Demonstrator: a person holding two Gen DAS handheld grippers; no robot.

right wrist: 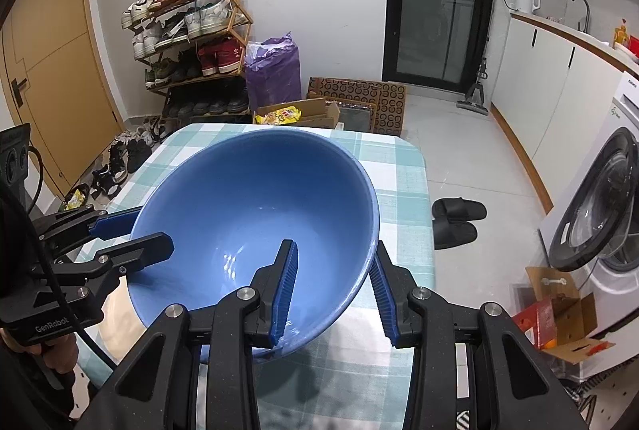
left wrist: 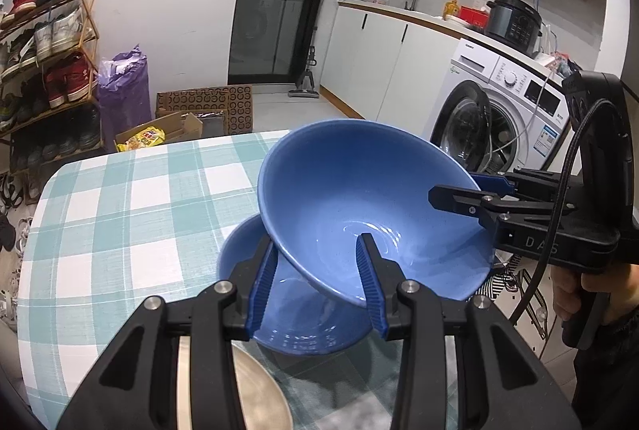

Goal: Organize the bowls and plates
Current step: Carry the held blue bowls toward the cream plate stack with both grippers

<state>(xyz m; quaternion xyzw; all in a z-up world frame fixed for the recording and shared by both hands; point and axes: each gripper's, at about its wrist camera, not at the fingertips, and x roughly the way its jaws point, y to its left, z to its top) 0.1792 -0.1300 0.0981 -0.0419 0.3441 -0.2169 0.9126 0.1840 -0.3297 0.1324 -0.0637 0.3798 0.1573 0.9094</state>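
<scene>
A blue bowl (left wrist: 359, 198) hangs tilted above a second blue bowl (left wrist: 303, 318) that sits on the checked tablecloth (left wrist: 120, 222). My left gripper (left wrist: 319, 254) straddles the tilted bowl's near rim, one finger under it and one inside; the jaws look open around the rim. My right gripper (right wrist: 333, 254) also straddles this bowl's (right wrist: 255, 206) rim, one finger inside and one outside, with a gap showing. Each gripper shows in the other's view, the right one (left wrist: 471, 190) at the bowl's far side.
A beige plate (left wrist: 255, 390) lies under my left gripper at the table's near edge. The table's rounded far edge (right wrist: 399, 142) is close. A washing machine (left wrist: 499, 118), black slippers (right wrist: 455, 218) and cardboard boxes (right wrist: 559, 314) stand on the floor around.
</scene>
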